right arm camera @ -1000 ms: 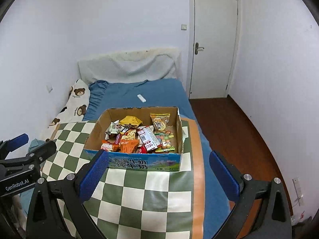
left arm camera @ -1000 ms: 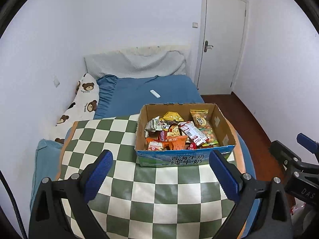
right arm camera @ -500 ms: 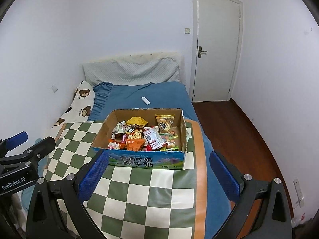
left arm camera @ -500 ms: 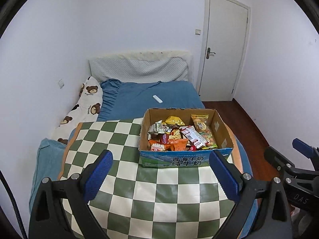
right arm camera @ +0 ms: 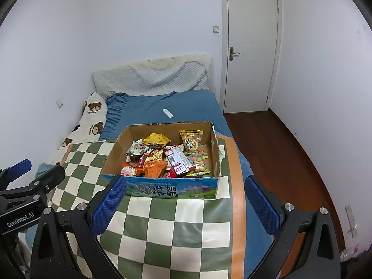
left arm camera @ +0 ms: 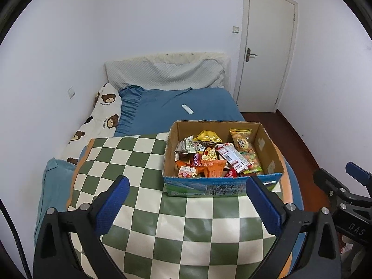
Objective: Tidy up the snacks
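Box (right arm camera: 160, 189) mid-frame, front printed "牛奶"; snacks (right arm camera: 167, 155) inside. Left gripper (left arm camera: 188, 201) and right gripper (right arm camera: 184, 203) spread wide, empty. "GenRobot.AI" lower left.

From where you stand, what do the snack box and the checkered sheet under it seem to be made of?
The snack box looks like corrugated cardboard: matte brown inside, ragged rim, printed blue outside. The checkered sheet seems vinyl or oilcloth, since light glints off it, though coated fabric is possible.

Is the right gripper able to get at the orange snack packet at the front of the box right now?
Probably yes. The right gripper is open and empty, the cardboard box has no lid, and the orange snack packet lies on top near the front wall, so it would only need to clear that wall.
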Action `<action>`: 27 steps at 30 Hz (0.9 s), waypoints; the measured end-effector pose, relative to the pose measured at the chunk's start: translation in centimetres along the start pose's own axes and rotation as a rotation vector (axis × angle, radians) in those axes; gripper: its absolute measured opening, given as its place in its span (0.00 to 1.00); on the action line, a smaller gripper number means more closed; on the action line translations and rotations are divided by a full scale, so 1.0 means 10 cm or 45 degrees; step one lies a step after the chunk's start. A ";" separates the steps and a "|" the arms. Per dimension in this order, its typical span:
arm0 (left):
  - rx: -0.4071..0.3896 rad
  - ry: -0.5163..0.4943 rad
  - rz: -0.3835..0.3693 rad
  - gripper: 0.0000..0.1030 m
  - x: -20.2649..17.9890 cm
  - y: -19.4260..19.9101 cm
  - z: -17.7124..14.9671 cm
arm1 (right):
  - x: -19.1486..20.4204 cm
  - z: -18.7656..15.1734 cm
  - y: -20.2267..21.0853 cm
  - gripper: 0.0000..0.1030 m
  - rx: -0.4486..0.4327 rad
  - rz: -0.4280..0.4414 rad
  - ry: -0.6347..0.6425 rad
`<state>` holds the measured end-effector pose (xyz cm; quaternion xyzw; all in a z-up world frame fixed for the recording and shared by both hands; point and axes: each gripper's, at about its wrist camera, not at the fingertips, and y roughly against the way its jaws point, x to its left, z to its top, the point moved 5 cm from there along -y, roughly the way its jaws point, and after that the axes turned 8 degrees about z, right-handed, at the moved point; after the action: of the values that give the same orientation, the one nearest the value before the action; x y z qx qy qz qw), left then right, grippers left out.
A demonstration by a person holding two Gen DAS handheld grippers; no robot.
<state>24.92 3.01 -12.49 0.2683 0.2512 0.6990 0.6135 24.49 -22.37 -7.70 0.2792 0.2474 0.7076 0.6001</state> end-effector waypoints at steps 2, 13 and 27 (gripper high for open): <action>0.006 0.001 0.014 1.00 -0.01 -0.11 0.03 | -0.03 0.03 -0.11 1.00 0.000 -0.016 -0.005; 0.103 -0.037 0.056 1.00 -0.18 -0.79 0.10 | -0.16 0.09 -0.75 1.00 0.066 -0.056 -0.027; 0.166 -0.049 0.040 1.00 -0.28 -1.06 0.10 | -0.24 0.07 -1.16 1.00 0.123 -0.089 -0.021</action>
<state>33.54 1.57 -19.20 0.3249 0.2802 0.6854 0.5883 33.51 -22.93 -15.36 0.3048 0.2858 0.6712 0.6123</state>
